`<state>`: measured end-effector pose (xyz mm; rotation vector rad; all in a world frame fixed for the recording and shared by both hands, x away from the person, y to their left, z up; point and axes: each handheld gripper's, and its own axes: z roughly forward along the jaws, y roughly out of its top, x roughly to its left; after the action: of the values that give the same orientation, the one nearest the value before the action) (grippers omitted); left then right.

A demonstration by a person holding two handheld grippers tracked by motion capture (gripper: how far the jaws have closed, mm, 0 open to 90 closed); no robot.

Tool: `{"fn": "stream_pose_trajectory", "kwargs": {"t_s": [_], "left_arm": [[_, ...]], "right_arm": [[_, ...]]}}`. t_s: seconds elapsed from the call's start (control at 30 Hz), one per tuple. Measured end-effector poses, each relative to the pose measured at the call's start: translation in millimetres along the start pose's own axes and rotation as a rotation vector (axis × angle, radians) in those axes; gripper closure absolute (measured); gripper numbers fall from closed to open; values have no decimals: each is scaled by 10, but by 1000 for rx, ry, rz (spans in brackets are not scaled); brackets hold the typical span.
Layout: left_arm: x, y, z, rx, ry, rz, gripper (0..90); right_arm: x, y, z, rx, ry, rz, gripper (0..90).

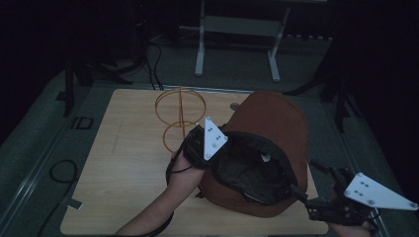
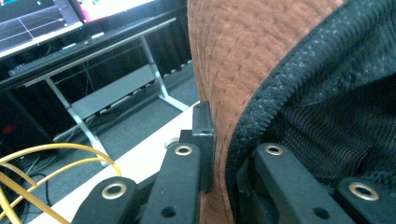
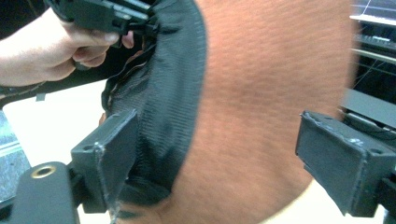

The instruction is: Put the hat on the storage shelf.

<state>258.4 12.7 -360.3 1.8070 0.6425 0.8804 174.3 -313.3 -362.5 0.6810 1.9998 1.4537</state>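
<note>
- Dim room all round, a metal-legged desk frame at the back, and from the high view a pale wooden table carries everything. A big rust-brown bag lies on its side right of centre, its black-lined mouth gaping toward the person.
- Same view: the left gripper sits at the left rim of that mouth, a bare forearm rising to it from the bottom edge. Just beside it to the left stands a yellow wire stand, two hoops on a post.
- Low right, the right gripper hangs just off the mouth's lower right edge.
- Left gripper view: jaws pinched together on the bag's rim, brown quilted fabric on one side, black mesh lining on the other. Yellow wire loops curl in at lower left; monitors glow behind.
- Right gripper view: jaws wide apart and just now opening, the brown bag bulging between them; the left pad overlaps the black rim, whether touching I cannot tell. Top left, the other hand grips its gripper at the far rim.
</note>
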Motion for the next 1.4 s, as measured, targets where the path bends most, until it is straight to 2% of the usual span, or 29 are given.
{"fn": "stream_pose_trajectory", "kwargs": {"t_s": [0.07, 0.1, 0.17, 0.2, 0.3, 0.4, 0.5, 0.53, 0.6, 0.63, 0.67, 0.73, 0.77, 0.83, 0.93, 1.07, 1.13, 1.2, 1.27, 1.37, 1.4], "left_arm": [[8, 7, -19, -5, -8, -4, 849], [9, 7, -32, -12, -8, -3, 849], [14, 12, -59, -19, -7, 5, 849], [20, 13, -76, -24, -7, 7, 849], [49, 8, -118, -31, -9, 10, 849], [75, -12, -173, -71, -47, 23, 849], [76, -20, -236, -114, -91, 46, 849], [80, -19, -248, -123, -115, 53, 848], [75, -24, -270, -145, -138, 68, 848], [75, -26, -276, -160, -160, 75, 848], [65, -27, -284, -170, -159, 85, 848], [62, -22, -286, -188, -186, 85, 847], [60, -19, -287, -190, -175, 86, 847], [89, -20, -280, -204, -202, 60, 847], [119, -40, -268, -231, -236, 23, 847], [127, -60, -257, -264, -262, -10, 847], [142, -64, -270, -282, -267, -14, 847], [175, -74, -282, -310, -312, -31, 847], [156, -75, -281, -312, -304, -21, 847], [130, -75, -252, -312, -338, -40, 847], [126, -81, -246, -326, -354, -51, 847]], "right_arm": [[-60, 4, -60, -9, 0, -1, 165], [-87, 6, -84, -15, -17, 4, 186], [-154, 6, -126, -20, -29, -3, 277], [-194, 2, -137, -19, -53, -4, 302], [-369, -31, -157, -28, -68, 33, 362], [-521, -95, -128, -20, -86, 57, 378], [-631, -187, -53, 6, -75, 87, 379], [-656, -221, -25, 10, -56, 100, 379], [-669, -278, 26, 9, 11, 123, 379], [-664, -301, 53, 4, 55, 123, 379], [-643, -315, 78, 1, 90, 119, 379], [-586, -325, 129, -3, 180, 103, 382], [-559, -324, 148, -10, 218, 88, 377], [-527, -321, 173, -32, 314, 80, 372], [-496, -313, 220, -67, 405, 88, 361], [-393, -291, 318, -65, 442, 61, 329], [-349, -288, 356, -62, 440, 32, 306], [-327, -287, 397, -54, 452, 32, 289], [-299, -285, 436, -64, 470, 34, 287], [-241, -273, 524, -73, 501, 43, 263], [-215, -267, 556, -74, 511, 41, 249]]}}
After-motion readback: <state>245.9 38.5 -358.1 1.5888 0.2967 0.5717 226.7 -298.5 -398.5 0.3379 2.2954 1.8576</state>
